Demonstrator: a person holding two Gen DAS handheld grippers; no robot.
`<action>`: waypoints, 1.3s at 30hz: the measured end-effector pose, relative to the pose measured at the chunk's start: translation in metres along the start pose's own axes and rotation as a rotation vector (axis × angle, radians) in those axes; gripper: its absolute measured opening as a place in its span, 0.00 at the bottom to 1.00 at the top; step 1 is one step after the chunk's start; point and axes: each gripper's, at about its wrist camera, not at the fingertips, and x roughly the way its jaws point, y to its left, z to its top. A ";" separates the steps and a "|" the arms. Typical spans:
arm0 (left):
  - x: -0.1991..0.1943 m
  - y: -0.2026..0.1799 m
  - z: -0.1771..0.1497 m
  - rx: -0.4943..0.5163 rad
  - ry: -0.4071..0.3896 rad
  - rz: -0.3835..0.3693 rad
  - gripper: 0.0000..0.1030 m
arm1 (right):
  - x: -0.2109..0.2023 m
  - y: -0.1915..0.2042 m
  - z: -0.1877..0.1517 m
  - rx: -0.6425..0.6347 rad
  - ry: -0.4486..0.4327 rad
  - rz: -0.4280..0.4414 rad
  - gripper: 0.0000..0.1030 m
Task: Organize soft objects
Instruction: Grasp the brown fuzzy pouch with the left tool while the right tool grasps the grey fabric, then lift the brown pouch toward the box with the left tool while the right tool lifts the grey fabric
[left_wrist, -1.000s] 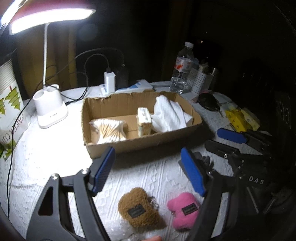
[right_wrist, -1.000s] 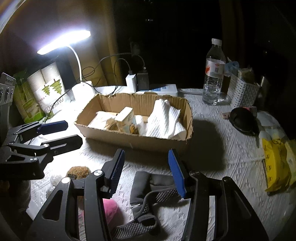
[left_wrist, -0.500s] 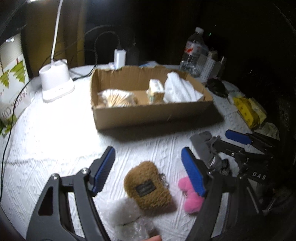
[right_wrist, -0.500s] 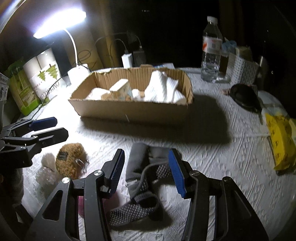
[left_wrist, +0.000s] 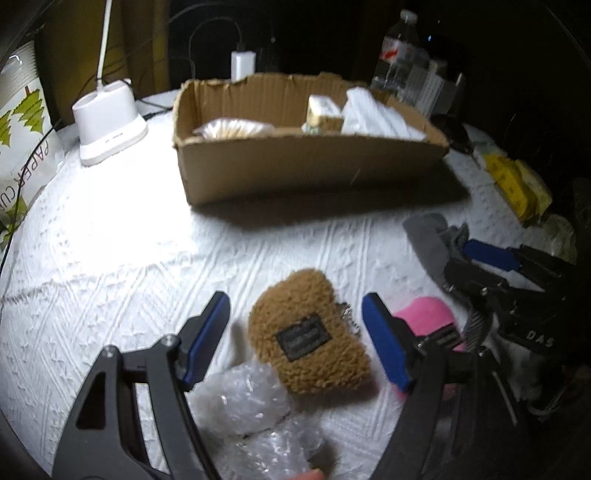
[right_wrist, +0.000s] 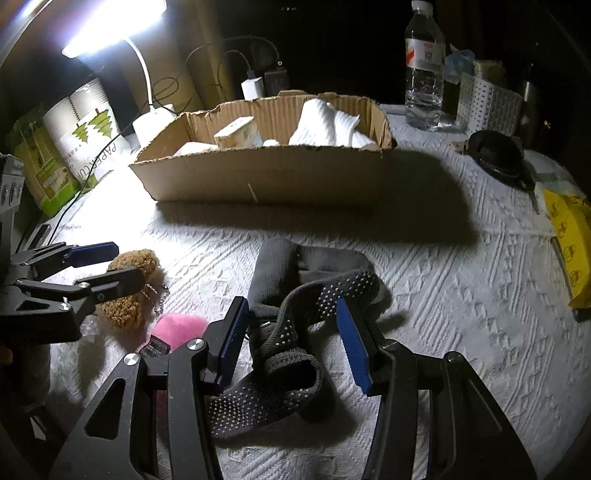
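Note:
A brown fuzzy pouch (left_wrist: 308, 332) lies on the white cloth between the open jaws of my left gripper (left_wrist: 295, 317); it also shows in the right wrist view (right_wrist: 133, 291). A pink plush pouch (left_wrist: 428, 321) lies just right of it, also seen in the right view (right_wrist: 177, 330). Grey dotted socks (right_wrist: 295, 306) lie on the cloth under my open right gripper (right_wrist: 291, 325), with a sock end seen in the left view (left_wrist: 428, 236). A cardboard box (left_wrist: 310, 166) at the back holds white cloth, a small carton and cotton swabs.
Crumpled bubble wrap (left_wrist: 251, 402) lies below the brown pouch. A white lamp base (left_wrist: 107, 129), paper cup packs (right_wrist: 88, 136), a water bottle (right_wrist: 424, 70), a white basket (right_wrist: 487, 99), a black pouch (right_wrist: 495, 155) and yellow packets (right_wrist: 572, 236) ring the table.
Both grippers have come down and forward: the left now straddles the brown pouch, the right is low over the grey socks. Both stayed open.

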 end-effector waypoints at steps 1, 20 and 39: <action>0.002 0.000 -0.001 -0.003 0.012 0.006 0.73 | 0.001 0.000 0.000 0.002 0.002 0.003 0.51; 0.001 -0.015 -0.008 0.096 -0.004 0.015 0.49 | 0.005 0.005 -0.007 -0.009 0.006 0.047 0.34; -0.044 -0.019 0.010 0.082 -0.123 -0.034 0.48 | -0.036 0.009 0.011 -0.027 -0.088 0.023 0.34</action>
